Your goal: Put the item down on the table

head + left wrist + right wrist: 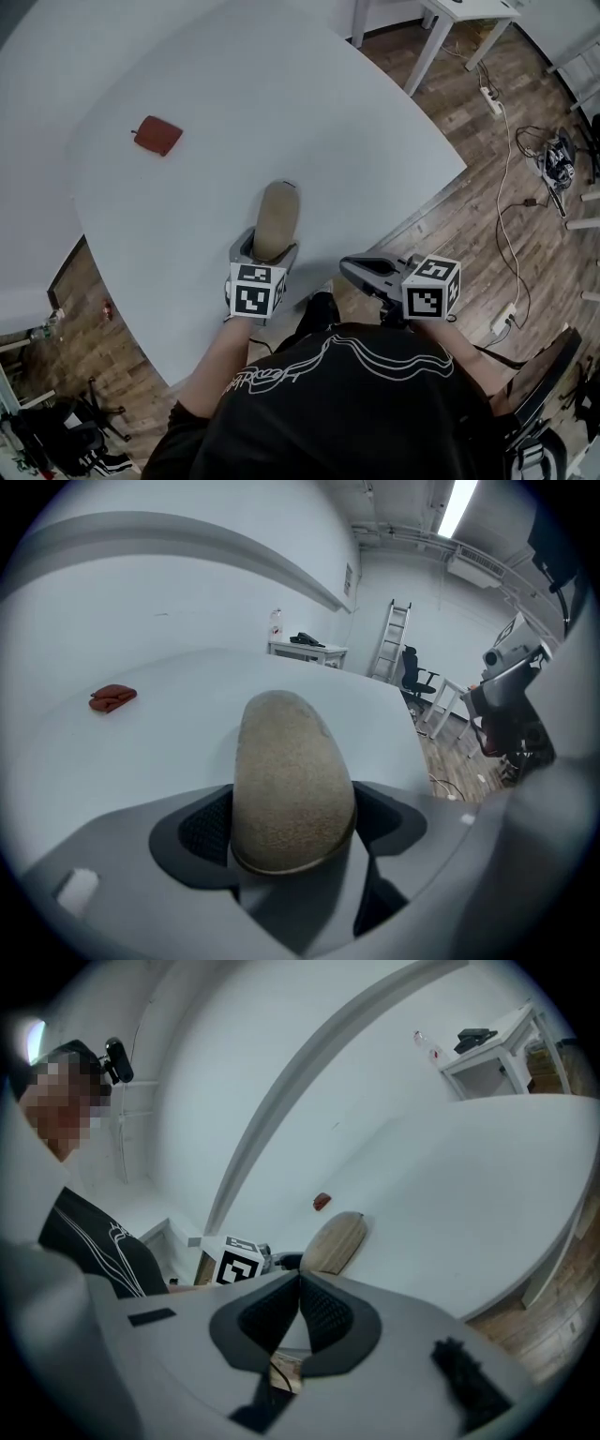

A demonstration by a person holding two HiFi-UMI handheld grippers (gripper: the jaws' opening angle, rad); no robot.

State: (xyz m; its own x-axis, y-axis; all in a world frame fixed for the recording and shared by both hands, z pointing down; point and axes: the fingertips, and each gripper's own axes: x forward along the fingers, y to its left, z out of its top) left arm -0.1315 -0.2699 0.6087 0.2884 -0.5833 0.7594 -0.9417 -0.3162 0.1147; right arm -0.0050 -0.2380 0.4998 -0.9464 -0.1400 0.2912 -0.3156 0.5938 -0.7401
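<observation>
Because the insole (277,220) seems not yet set down, the left gripper's (269,247) jaws stand wide, clamped across its near end, tip jutting ahead over the desk (328,141) — the right gripper (352,268), jaws shut and empty, waits alongside.

Brightly, evenly lit from a ceiling strip light (457,506) high above the white surface (309,103); barely shadowed there. Bent hard by fisheye with black corners in both gripper views. Slightly soft up close.
</observation>
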